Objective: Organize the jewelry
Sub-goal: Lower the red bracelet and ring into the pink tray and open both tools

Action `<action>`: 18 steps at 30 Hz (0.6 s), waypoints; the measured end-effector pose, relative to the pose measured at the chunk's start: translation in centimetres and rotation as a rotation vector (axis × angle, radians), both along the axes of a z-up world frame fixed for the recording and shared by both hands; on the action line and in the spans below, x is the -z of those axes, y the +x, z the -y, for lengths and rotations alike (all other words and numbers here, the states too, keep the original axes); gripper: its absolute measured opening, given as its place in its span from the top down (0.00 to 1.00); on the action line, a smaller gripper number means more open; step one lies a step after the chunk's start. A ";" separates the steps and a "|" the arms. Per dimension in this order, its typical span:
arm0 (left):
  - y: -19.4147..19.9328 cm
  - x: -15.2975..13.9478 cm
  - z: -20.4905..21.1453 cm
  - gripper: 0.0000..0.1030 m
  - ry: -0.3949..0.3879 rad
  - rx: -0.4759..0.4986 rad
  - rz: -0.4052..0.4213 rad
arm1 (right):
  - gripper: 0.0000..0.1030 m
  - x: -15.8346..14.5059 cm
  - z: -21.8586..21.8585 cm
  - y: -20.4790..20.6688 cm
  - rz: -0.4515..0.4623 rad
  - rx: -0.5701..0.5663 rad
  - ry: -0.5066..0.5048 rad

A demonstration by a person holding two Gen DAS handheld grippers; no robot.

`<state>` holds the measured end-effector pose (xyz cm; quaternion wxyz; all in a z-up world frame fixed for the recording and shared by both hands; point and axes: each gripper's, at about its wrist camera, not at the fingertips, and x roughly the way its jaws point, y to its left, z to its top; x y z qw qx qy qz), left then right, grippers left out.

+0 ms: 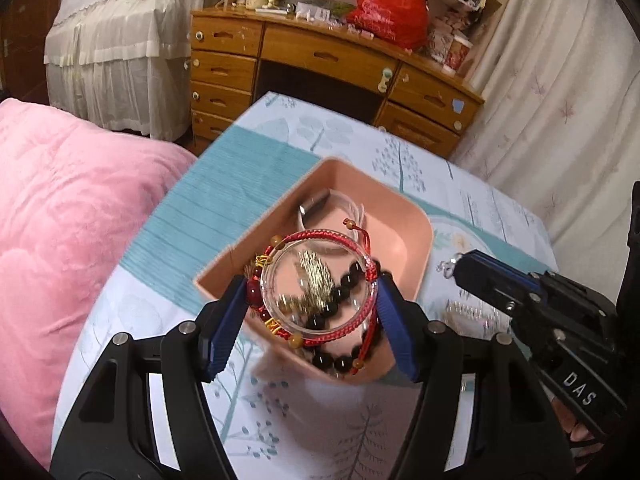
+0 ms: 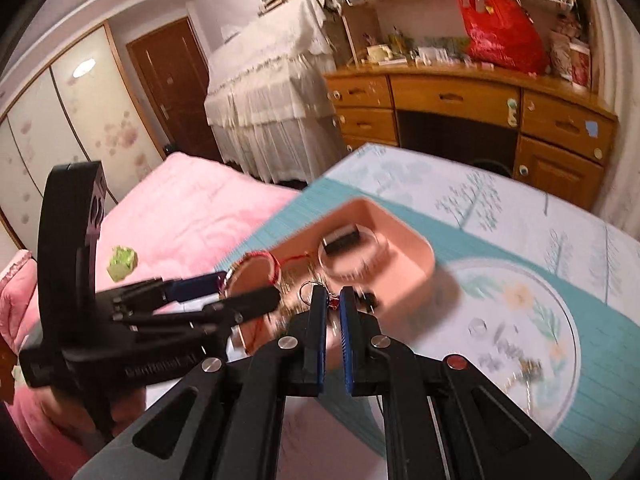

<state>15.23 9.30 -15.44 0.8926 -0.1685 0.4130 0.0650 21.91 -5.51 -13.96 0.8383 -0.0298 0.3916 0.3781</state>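
- left gripper (image 1: 316, 300): blue pads clamped on a clear bangle (image 1: 318, 280), one pad on each side of the ring
- red cord bracelet (image 1: 340, 240) lies round the bangle's rim; amber beads on it, loose ends hang to the right
- bangle held over the near end of the pink tray (image 1: 416, 216), above its contents; cannot tell if it touches them
- in the tray under the bangle: dark bead bracelet (image 1: 336, 360), a gold piece (image 1: 314, 276) seen through the ring, blurred
- far end of tray: a dark block (image 1: 316, 202) on a second clear ring (image 1: 352, 204)
- tray sits on a bedsheet (image 1: 248, 184), teal band with pale leaf print; pink quilt (image 1: 68, 216) to the left
- right gripper (image 2: 331, 300): jaws nearly together, nipping a small red item (image 2: 333, 302) at the tips; a thin wire ring (image 2: 306, 290) hangs just left of it. too blurred to name the piece
- right gripper sits at the tray's near right edge, just beside the left gripper
- small silver bits (image 2: 516, 356) lie loose on the sheet right of the tray, on the round flower print, well apart from the tray
- behind: wooden desk (image 1: 332, 56) with a red bag (image 1: 390, 10) on top, white lace cover (image 1: 120, 56) to its left
- green scrap (image 2: 122, 263) on the quilt in the right view
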 end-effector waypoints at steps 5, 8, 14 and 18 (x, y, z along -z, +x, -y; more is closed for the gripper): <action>0.5 0.1 -0.8 0.31 0.009 -0.042 -0.031 | 0.76 0.1 -2.3 0.9 -0.005 -0.004 -0.070; 0.2 0.1 -1.1 0.29 0.018 -0.055 -0.038 | 0.65 0.2 -2.1 0.8 -0.003 0.008 -0.061; -0.3 0.3 -1.3 0.29 -0.016 -0.068 -0.031 | 0.50 0.5 -0.2 1.3 -0.017 0.049 -0.052; -2.3 1.0 -0.5 0.29 -0.065 -0.095 -0.044 | 0.34 0.9 2.3 1.1 -0.037 0.111 -0.077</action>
